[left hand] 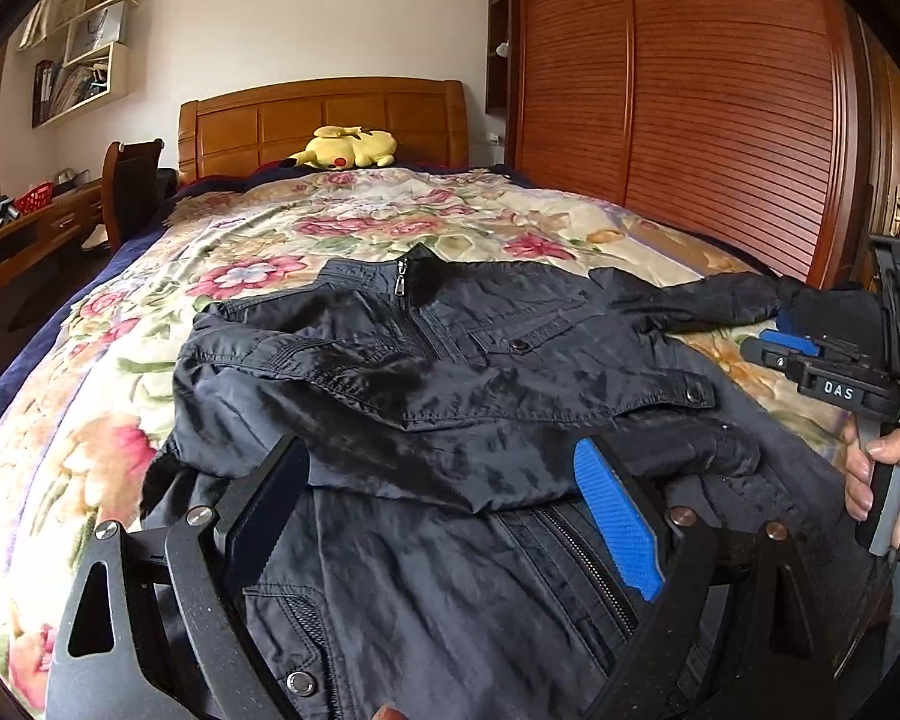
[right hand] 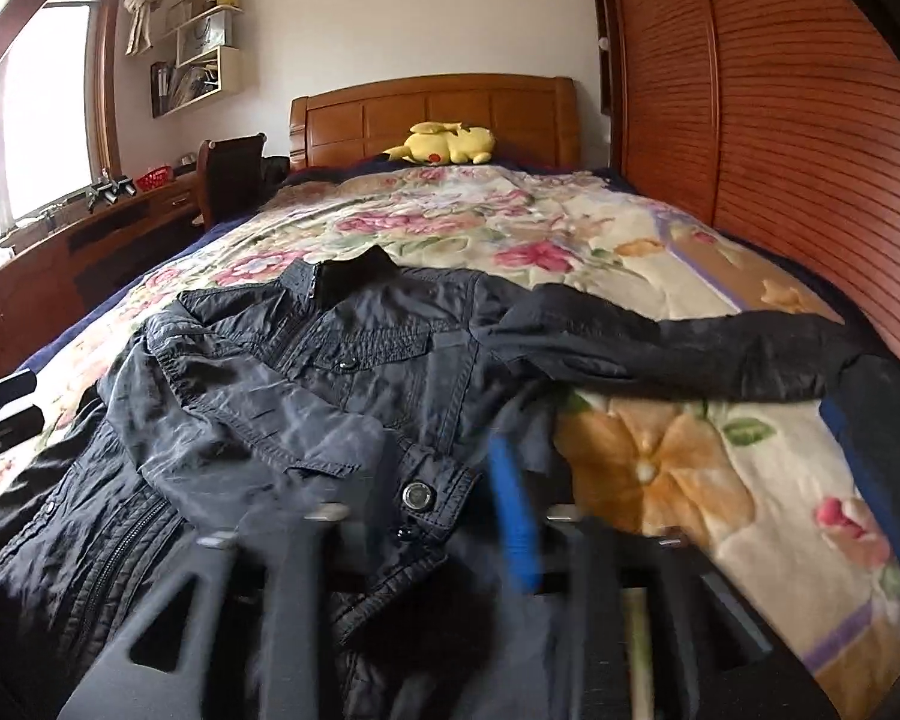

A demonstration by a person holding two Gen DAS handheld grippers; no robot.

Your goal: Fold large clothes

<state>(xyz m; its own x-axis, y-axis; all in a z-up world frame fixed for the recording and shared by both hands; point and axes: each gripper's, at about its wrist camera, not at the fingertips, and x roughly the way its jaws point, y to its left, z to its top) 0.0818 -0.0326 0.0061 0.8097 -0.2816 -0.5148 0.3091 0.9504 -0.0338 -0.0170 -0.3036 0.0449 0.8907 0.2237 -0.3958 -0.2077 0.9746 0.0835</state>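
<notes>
Across the floral bedspread (left hand: 306,228) lies the dark jacket (left hand: 450,360), one sleeve folded inward; left gripper (left hand: 450,504) gapes empty, right gripper (right hand: 402,516) stands parted, unclamped, so the slippery sleeve may slide back.

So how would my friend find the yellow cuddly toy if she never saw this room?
Look for the big bed with the flowery blanket and follow it to the wooden headboard at the far end. The yellow plush toy lies there, against the headboard. It is the only bright yellow, soft thing on the bed; the dark jacket lies much nearer.
</notes>
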